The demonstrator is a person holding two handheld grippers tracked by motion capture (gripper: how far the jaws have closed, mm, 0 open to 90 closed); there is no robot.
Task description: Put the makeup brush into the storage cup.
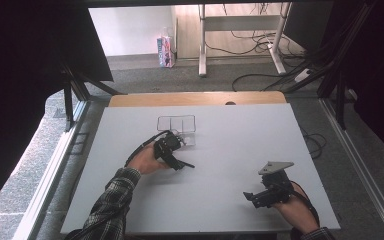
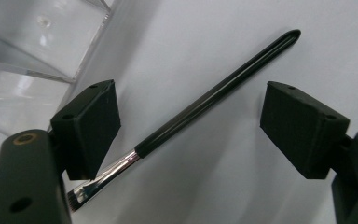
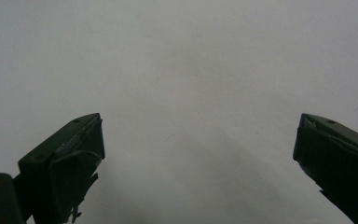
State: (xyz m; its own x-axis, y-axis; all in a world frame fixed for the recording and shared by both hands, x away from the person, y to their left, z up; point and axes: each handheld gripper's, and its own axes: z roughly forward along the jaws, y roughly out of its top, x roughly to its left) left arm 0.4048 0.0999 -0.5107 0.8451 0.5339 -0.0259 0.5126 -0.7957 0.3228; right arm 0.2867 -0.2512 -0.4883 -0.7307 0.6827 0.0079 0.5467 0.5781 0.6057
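Left gripper [image 2: 189,130] hangs with its jaws spread around a black brush [image 2: 200,105] lying flat on the white table [image 1: 230,150] beside a clear box [image 1: 176,123], pads not touching. Picking up remains; right gripper [image 3: 198,140] idles open.

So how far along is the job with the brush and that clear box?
Nothing looks done yet: the brush lies flat on the table, beside the clear box, not in it. In hand: the left claw sits open around the brush handle, pads not pressing on it. The right claw is open over bare table. Left, probably: closing on the brush, lifting it, and likely setting it in the box.
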